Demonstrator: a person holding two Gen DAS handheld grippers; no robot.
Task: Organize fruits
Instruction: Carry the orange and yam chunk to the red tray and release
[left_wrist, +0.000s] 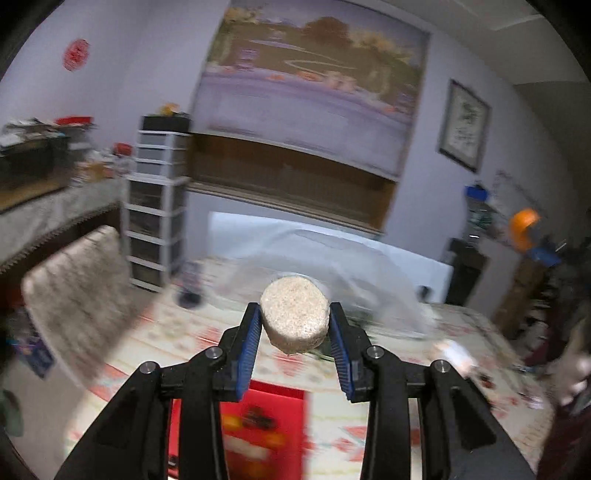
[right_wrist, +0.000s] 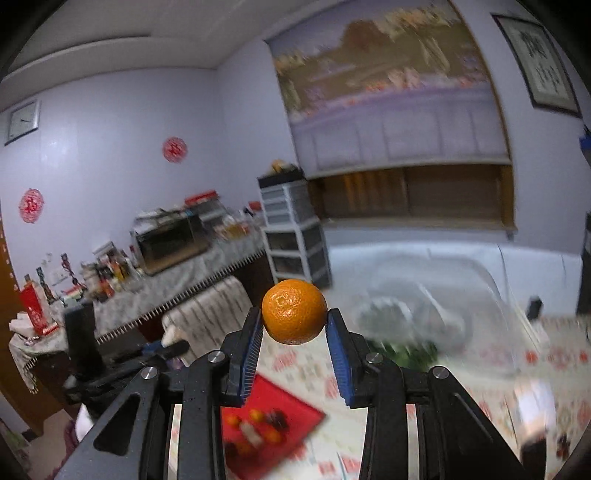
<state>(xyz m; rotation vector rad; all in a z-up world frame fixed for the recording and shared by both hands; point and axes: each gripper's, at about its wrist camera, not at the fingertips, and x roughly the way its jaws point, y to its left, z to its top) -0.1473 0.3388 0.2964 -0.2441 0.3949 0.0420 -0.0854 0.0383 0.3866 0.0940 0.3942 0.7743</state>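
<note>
My left gripper (left_wrist: 294, 325) is shut on a beige speckled oval fruit (left_wrist: 294, 314), held up above the table with the patterned cloth (left_wrist: 207, 343). My right gripper (right_wrist: 294, 323) is shut on an orange (right_wrist: 294, 311), also lifted above the table. A clear plastic container (left_wrist: 354, 280) stands on the table behind both fruits; it also shows in the right wrist view (right_wrist: 461, 299), with something green (right_wrist: 406, 352) at its base. A red tray (right_wrist: 269, 424) with several small fruits lies on the cloth below the grippers; it shows blurred in the left wrist view (left_wrist: 258, 428).
A padded chair back (left_wrist: 77, 291) stands left of the table. A white drawer tower (left_wrist: 155, 206) and a cluttered side counter (right_wrist: 177, 280) line the left wall. A white box (left_wrist: 332, 240) stands behind the table. The other gripper's orange part (left_wrist: 522, 229) shows at far right.
</note>
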